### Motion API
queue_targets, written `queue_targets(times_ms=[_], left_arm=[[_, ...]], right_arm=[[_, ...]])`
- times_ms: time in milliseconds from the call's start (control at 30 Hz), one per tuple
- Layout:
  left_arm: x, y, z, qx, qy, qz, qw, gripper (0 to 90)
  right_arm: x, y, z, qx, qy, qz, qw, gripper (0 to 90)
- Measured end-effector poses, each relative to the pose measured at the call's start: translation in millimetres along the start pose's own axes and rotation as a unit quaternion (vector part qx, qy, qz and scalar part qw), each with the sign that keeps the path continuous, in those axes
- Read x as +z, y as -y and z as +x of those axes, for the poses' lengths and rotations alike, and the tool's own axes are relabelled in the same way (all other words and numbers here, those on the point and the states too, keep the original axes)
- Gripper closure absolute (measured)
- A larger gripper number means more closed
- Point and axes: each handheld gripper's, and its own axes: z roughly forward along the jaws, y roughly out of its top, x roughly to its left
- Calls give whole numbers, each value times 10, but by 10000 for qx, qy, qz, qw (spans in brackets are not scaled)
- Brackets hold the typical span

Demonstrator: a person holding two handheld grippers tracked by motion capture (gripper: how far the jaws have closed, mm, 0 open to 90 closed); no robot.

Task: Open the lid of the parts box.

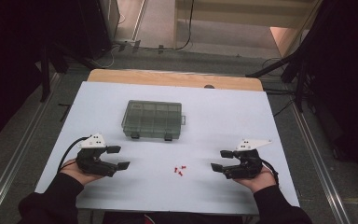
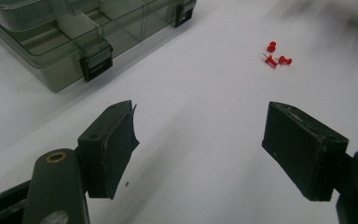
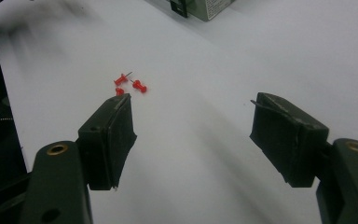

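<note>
Fingers of both grippers stood wide apart with nothing between them. The left gripper [image 1: 115, 157] rested near the table's [image 1: 242, 116] near-left edge, the right gripper [image 1: 220, 160] near its near-right edge, jaws pointing inward toward each other. Bare white surface lay between the two, broken by three red pins [image 1: 180, 170] in a loose cluster. The pins sat closer to the right gripper than to the left, well clear of either, touching no finger [image 3: 109, 135]. In the left gripper view the pins [image 2: 275, 55] appeared ahead and slightly right of the gap; in the right gripper view they [image 3: 129, 83] lay just beyond the left finger's tip. A closed, smoke-tinted box [image 1: 152, 119] with two dark latches on its near side stood farther back, left of centre, nearer the left gripper. Open table surrounded the box on all sides, and beyond the far edge a strip of wood [image 1: 168, 77] showed.
</note>
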Motion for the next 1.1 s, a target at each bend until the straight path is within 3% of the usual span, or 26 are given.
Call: queue_targets(times_ms=[1100], left_arm=[[7, 5, 28, -90, -43, -3, 10000, 246]], right_arm=[[5, 2, -24, 71, -44, -11, 10000, 318]])
